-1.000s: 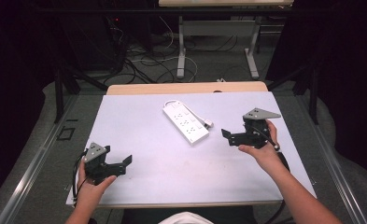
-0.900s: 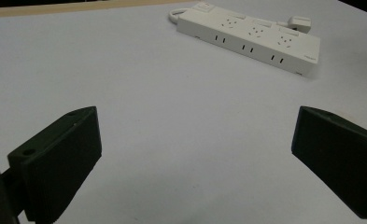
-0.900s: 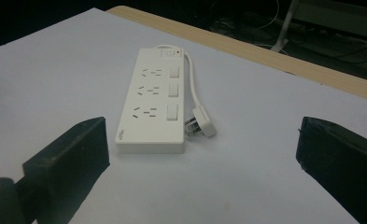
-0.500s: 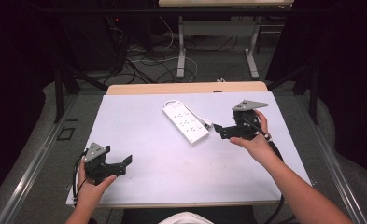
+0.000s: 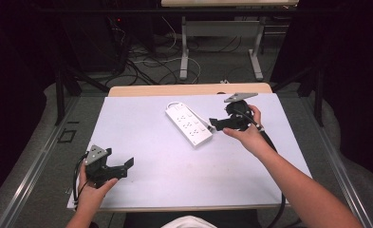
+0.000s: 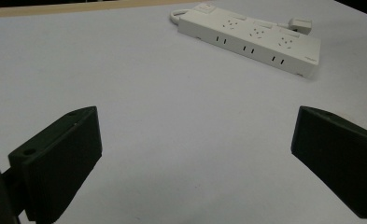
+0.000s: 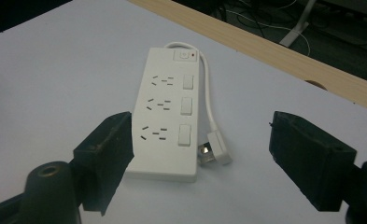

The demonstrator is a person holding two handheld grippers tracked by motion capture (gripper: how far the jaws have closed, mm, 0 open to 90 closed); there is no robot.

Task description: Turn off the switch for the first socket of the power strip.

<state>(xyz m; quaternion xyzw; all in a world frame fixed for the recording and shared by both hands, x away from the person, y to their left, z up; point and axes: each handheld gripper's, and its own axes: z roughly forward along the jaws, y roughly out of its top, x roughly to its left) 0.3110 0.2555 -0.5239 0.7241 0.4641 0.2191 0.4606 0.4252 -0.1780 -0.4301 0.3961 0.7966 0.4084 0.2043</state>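
The work is at its start: nothing is grasped yet. At the left, the left gripper (image 5: 122,167) rests near the table (image 5: 141,133) edge, jaws spread wide and empty. The white power strip (image 5: 189,124) lies mid-table, its plug (image 7: 214,153) beside it. The right gripper (image 5: 216,126) hovers just beside the strip's near end; its jaws have been closing but stay apart, probably touching nothing.

Lab or test room: white surface (image 5: 151,142) on dark floor, loose cables (image 5: 146,59) behind it, metal table legs (image 5: 184,47), dark surroundings.
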